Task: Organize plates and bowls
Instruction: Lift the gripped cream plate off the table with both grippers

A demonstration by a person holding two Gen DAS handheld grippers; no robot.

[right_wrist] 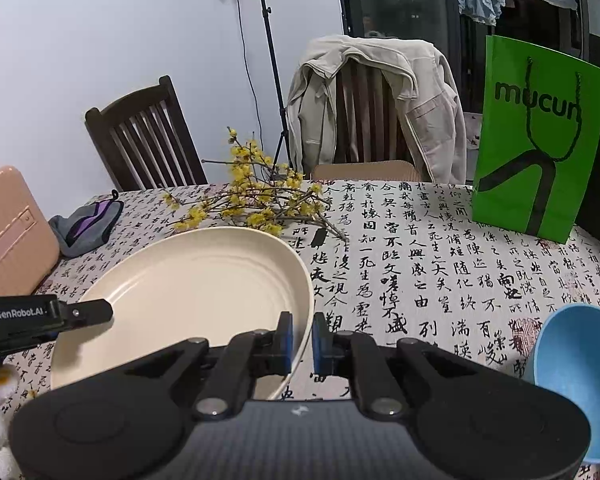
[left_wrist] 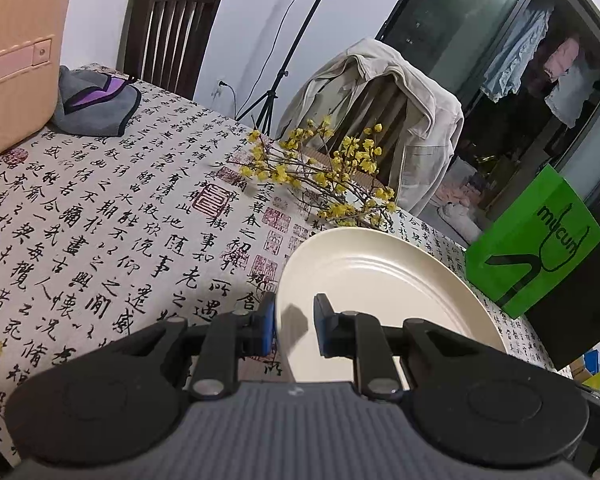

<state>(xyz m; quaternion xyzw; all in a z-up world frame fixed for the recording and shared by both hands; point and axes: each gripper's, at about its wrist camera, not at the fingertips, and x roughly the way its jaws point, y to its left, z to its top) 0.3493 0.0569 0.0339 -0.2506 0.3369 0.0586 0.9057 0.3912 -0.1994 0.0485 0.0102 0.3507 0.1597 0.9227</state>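
A large cream plate lies on the calligraphy tablecloth; it also shows in the right wrist view. My left gripper straddles the plate's left rim, with a gap between its blue pads and the rim. From the right wrist view the left gripper reaches in over that rim. My right gripper straddles the plate's right rim with its pads close on both sides. A light blue bowl sits at the right edge.
A branch of yellow flowers lies just behind the plate. A green paper bag stands at the back right, a pink suitcase and a grey pouch at the left. Chairs stand behind the table.
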